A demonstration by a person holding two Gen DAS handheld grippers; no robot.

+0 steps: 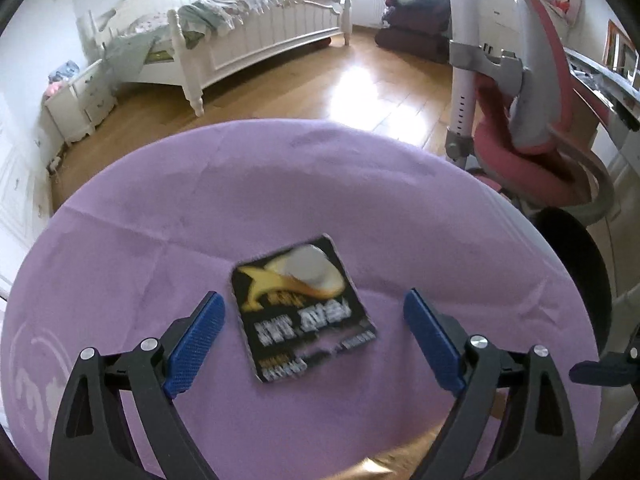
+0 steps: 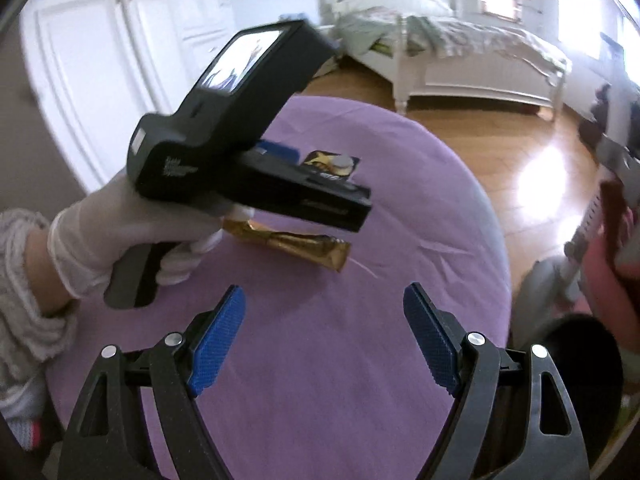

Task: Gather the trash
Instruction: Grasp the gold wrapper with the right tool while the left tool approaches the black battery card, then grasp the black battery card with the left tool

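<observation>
Tabletop: round, under a purple cloth.
Black square packet: lies flat near the middle of the tabletop.
Gold wrapper: long, crumpled, flat on the cloth nearer the person than the packet.
Left gripper: fingers spread wide, to either side of the packet, not touching it; held in a white-gloved hand.
Right gripper: fingers spread, empty, over bare cloth.
</observation>
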